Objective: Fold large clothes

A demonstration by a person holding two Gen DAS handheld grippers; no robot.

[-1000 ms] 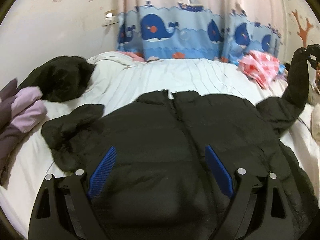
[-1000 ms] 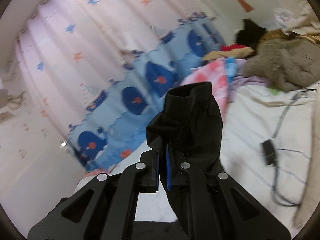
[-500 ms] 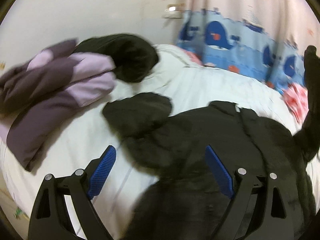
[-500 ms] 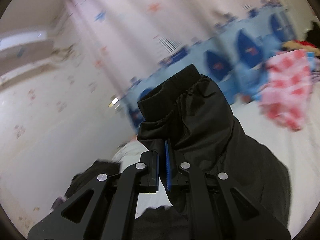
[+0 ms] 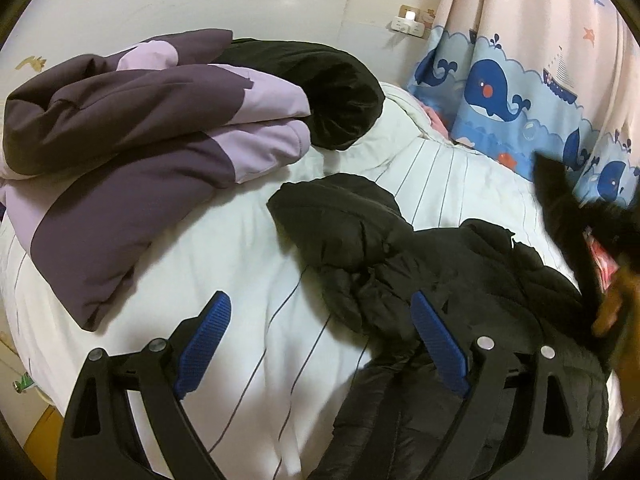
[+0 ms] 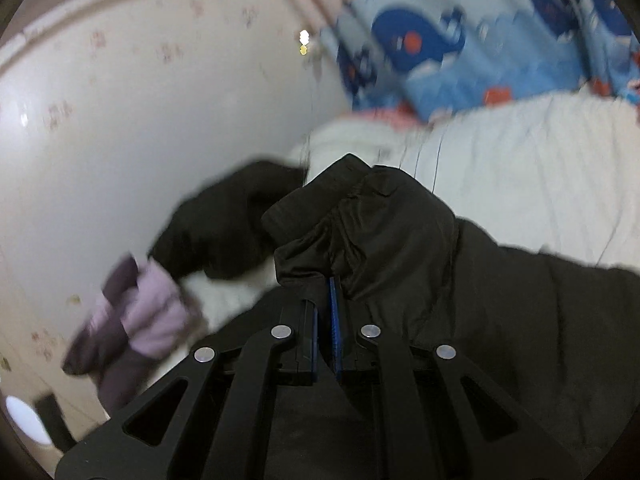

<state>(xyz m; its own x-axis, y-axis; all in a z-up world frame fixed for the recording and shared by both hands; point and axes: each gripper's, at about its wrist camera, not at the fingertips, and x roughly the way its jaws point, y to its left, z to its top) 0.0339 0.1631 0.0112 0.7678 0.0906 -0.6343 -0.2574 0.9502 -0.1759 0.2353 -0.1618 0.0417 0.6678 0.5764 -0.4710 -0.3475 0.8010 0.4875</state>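
Black puffer jacket (image 5: 460, 280) lies spread on the bed (image 5: 240, 248); right gripper (image 6: 325, 320) pinches its sleeve cuff (image 6: 360, 216) above the jacket, left gripper (image 5: 320, 344) spread wide over it.

A purple and lilac quilted coat (image 5: 132, 152) lay folded in a heap at the left side of the bed, and a black garment (image 5: 332, 100) was bunched up against its far edge, touching it. Both rested on a white bedspread (image 5: 248, 264) marked with thin dark stripes. Behind the bed stood a pale wall (image 5: 208, 4) with small faded stickers, and on it a socket (image 5: 408, 24) with a little lit lamp plugged in. To the right hung a pink curtain (image 5: 532, 12) whose lower band was blue with whales (image 5: 496, 88) and a ship. Something red and white (image 5: 600, 256) showed at the right edge, too hidden to name.
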